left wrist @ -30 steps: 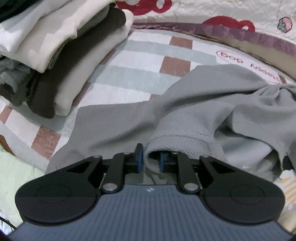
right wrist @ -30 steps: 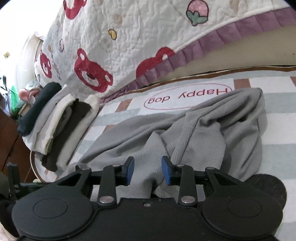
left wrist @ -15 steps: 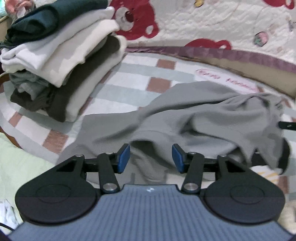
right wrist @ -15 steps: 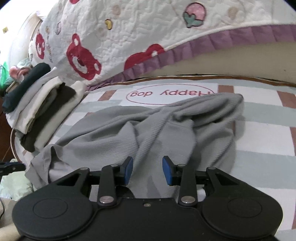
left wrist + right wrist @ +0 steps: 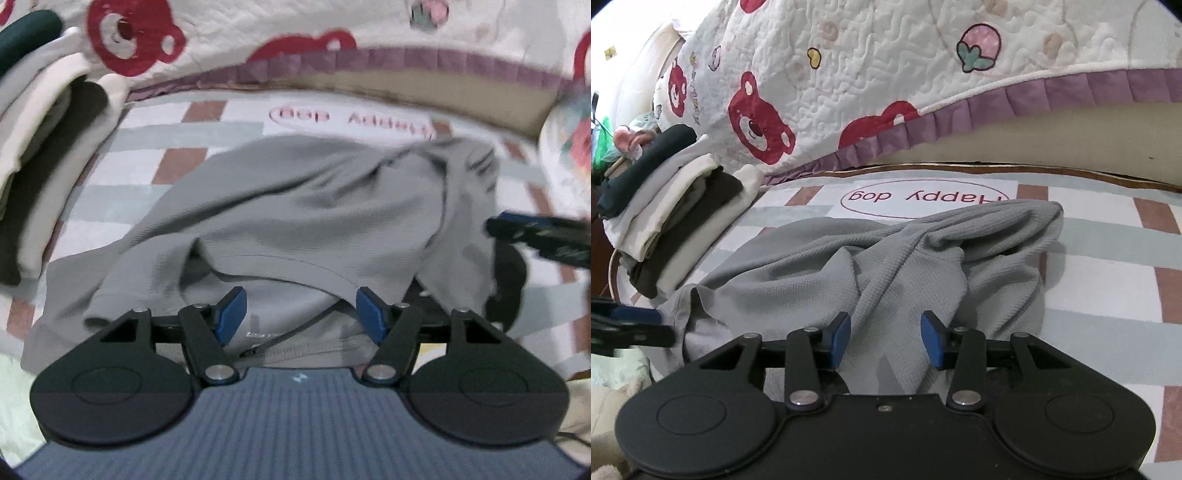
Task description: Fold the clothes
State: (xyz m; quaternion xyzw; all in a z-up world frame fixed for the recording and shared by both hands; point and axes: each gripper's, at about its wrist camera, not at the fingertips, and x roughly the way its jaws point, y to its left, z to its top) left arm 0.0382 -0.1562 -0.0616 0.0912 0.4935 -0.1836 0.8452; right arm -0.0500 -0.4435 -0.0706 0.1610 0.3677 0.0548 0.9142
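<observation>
A grey ribbed shirt (image 5: 314, 206) lies crumpled on a checked mat (image 5: 122, 173); it also shows in the right wrist view (image 5: 820, 266). My left gripper (image 5: 301, 319) is open and empty, just over the shirt's neckline at its near edge. My right gripper (image 5: 884, 338) is open and empty, above the shirt's near folds. The right gripper's tip shows at the right of the left wrist view (image 5: 535, 236). The left gripper's tip shows at the left edge of the right wrist view (image 5: 628, 325).
A stack of folded clothes (image 5: 668, 206) stands at the mat's left, also in the left wrist view (image 5: 48, 147). A white quilt with red bears (image 5: 886, 74) hangs from the bed behind the mat. The mat has a "Happy dog" oval (image 5: 923, 199).
My left gripper let go of the shirt's edge, opened wide and drew back. The shirt dropped onto the mat. My right gripper stayed open and shifted slightly.
</observation>
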